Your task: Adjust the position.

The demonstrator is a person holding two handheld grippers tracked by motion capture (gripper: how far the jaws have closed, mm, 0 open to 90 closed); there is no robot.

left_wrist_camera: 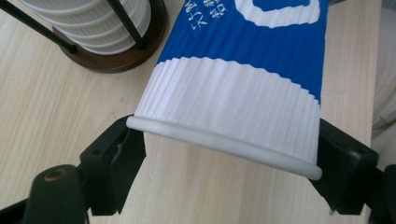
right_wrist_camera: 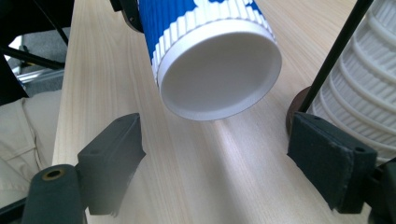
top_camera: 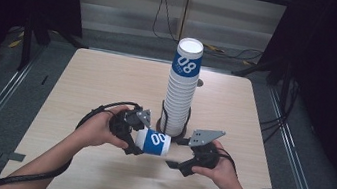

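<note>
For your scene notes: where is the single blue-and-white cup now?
In the high view the single cup lies sideways at front centre, held by the left hand-held gripper, just before the cup stack.

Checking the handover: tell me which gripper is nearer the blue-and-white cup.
Left. The left gripper clamps the cup at its rim end. The right gripper is open, just short of the cup's base, not touching it.

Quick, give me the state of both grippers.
Left gripper: closed on the rim end of the blue-and-white ribbed paper cup, held sideways.
Right gripper: open, holding nothing; cup base just ahead.
</note>
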